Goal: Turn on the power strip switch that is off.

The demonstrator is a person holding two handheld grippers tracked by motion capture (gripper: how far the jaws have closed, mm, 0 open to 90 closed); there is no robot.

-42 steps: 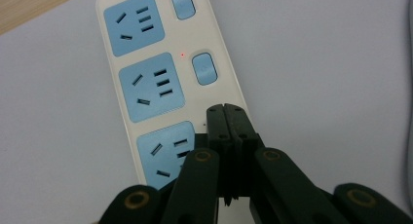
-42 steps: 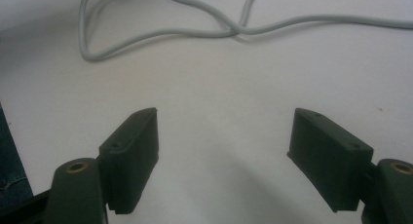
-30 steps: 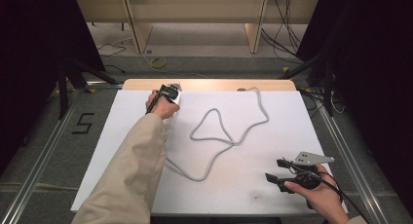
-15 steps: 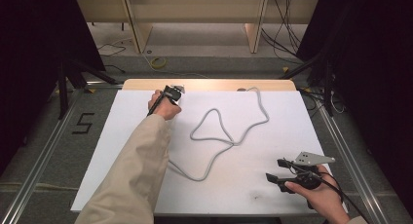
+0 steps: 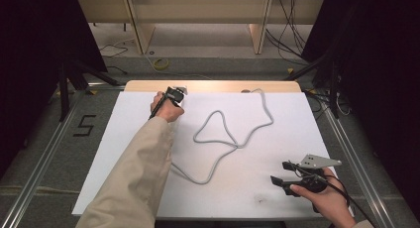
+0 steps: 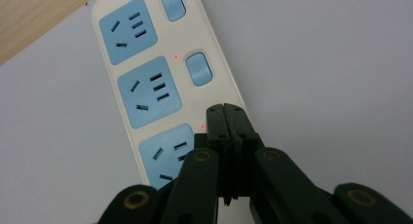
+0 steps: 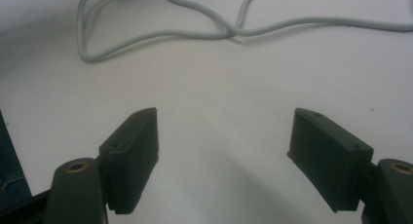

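Note:
A white power strip (image 6: 146, 63) with blue sockets and blue switches lies at the far left of the white table (image 5: 297, 119). In the high view its end (image 5: 184, 89) peeks out past my left hand. My left gripper (image 6: 225, 109) (image 5: 173, 95) is shut with nothing between its jaws. Its tips sit over the switch column beside the nearest socket; whether they touch the strip I cannot tell. Small red lights glow beside the switches. The strip's grey cable (image 5: 218, 114) (image 7: 160, 36) loops across the table. My right gripper (image 5: 280, 172) (image 7: 224, 131) rests open at the near right, holding nothing.
A bare wooden strip (image 5: 213, 85) runs along the table's far edge. Metal rails (image 5: 49, 153) flank the table on both sides. Black curtains hang left and right, and loose cables lie on the floor beyond.

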